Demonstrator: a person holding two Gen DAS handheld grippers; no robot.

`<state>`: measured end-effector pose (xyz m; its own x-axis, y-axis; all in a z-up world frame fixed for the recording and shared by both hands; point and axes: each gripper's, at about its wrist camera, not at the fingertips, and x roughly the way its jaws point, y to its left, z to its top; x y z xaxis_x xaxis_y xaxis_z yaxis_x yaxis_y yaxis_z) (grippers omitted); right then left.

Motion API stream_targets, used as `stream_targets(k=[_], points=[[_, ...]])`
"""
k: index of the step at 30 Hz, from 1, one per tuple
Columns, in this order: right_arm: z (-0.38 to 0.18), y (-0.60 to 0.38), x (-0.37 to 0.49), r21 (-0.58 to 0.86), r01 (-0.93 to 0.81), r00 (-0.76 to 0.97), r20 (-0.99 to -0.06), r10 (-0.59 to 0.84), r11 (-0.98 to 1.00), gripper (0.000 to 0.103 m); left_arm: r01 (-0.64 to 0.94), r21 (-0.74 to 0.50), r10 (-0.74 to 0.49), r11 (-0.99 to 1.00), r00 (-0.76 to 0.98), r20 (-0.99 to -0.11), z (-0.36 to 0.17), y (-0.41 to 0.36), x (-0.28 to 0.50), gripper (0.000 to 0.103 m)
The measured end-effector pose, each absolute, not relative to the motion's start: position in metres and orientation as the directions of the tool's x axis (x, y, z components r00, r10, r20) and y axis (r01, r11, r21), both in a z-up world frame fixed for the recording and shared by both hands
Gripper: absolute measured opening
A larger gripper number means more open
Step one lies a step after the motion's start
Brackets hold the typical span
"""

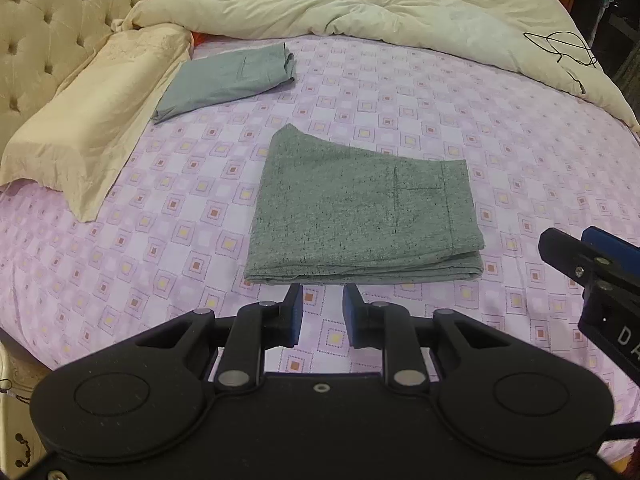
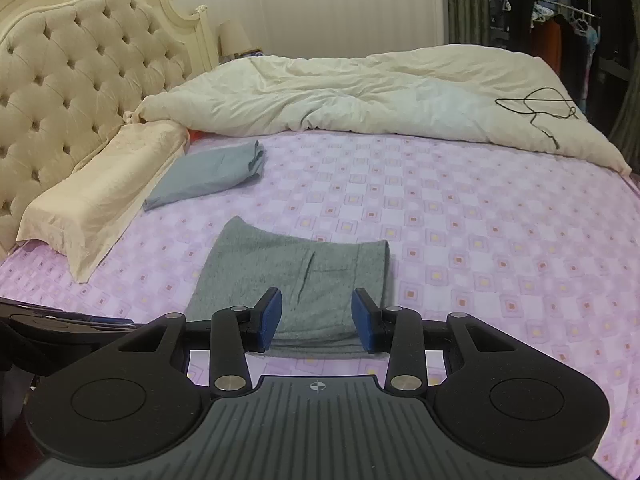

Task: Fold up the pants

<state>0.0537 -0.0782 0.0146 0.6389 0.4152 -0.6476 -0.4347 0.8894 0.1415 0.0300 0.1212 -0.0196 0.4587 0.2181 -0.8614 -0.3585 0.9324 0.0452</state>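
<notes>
Grey speckled pants (image 1: 360, 212) lie folded into a flat packet on the pink patterned bed sheet (image 1: 520, 152). They also show in the right wrist view (image 2: 296, 280). My left gripper (image 1: 323, 304) is open and empty, just short of the packet's near edge. My right gripper (image 2: 316, 316) is open and empty, above the packet's near edge. The right gripper's fingers (image 1: 576, 256) show at the right edge of the left wrist view.
A second folded grey-blue garment (image 1: 228, 80) lies near the beige pillow (image 1: 88, 120) at the tufted headboard (image 2: 72, 80). A cream duvet (image 1: 360, 0) is bunched along the far side, with a black wire hanger (image 1: 560, 48) on it.
</notes>
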Motion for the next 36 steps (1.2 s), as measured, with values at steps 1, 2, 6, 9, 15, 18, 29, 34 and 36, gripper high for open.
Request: stream_targets(k=[1, 2, 6, 9, 15, 18, 29, 34, 36], points=[[0.015, -0.079, 0.053, 0.141, -0.435, 0.640, -0.646, 0.416, 0.889, 0.037, -0.359, 0.045, 0.219, 0.932, 0.460, -0.860, -0.019, 0.120, 0.030, 0.031], [0.015, -0.079, 0.052, 0.140, -0.436, 0.641, -0.645, 0.416, 0.889, 0.037, -0.359, 0.044, 0.218, 0.932, 0.461, -0.860, -0.019, 0.120, 0.030, 0.031], [0.015, -0.079, 0.050, 0.138, -0.438, 0.642, -0.644, 0.417, 0.888, 0.037, -0.352, 0.046, 0.217, 0.935, 0.464, -0.859, -0.018, 0.118, 0.028, 0.031], [0.014, -0.079, 0.049, 0.139, -0.437, 0.643, -0.643, 0.416, 0.889, 0.037, -0.351, 0.047, 0.217, 0.935, 0.466, -0.858, -0.017, 0.116, 0.027, 0.031], [0.016, -0.079, 0.047, 0.139, -0.441, 0.646, -0.637, 0.421, 0.887, 0.037, -0.348, 0.049, 0.219, 0.936, 0.468, -0.856, -0.016, 0.114, 0.026, 0.031], [0.016, -0.080, 0.046, 0.140, -0.443, 0.646, -0.636, 0.423, 0.886, 0.037, -0.342, 0.052, 0.219, 0.938, 0.470, -0.855, -0.016, 0.111, 0.025, 0.031], [0.017, -0.083, 0.045, 0.146, -0.441, 0.648, -0.631, 0.426, 0.886, 0.037, -0.343, 0.058, 0.224, 0.937, 0.467, -0.855, -0.015, 0.104, 0.024, 0.031], [0.017, -0.086, 0.046, 0.150, -0.449, 0.644, -0.629, 0.435, 0.881, 0.038, -0.349, 0.058, 0.227, 0.935, 0.464, -0.856, -0.014, 0.101, 0.024, 0.031], [0.017, -0.088, 0.046, 0.150, -0.452, 0.643, -0.629, 0.438, 0.879, 0.037, -0.350, 0.060, 0.228, 0.935, 0.463, -0.856, -0.014, 0.099, 0.024, 0.031]])
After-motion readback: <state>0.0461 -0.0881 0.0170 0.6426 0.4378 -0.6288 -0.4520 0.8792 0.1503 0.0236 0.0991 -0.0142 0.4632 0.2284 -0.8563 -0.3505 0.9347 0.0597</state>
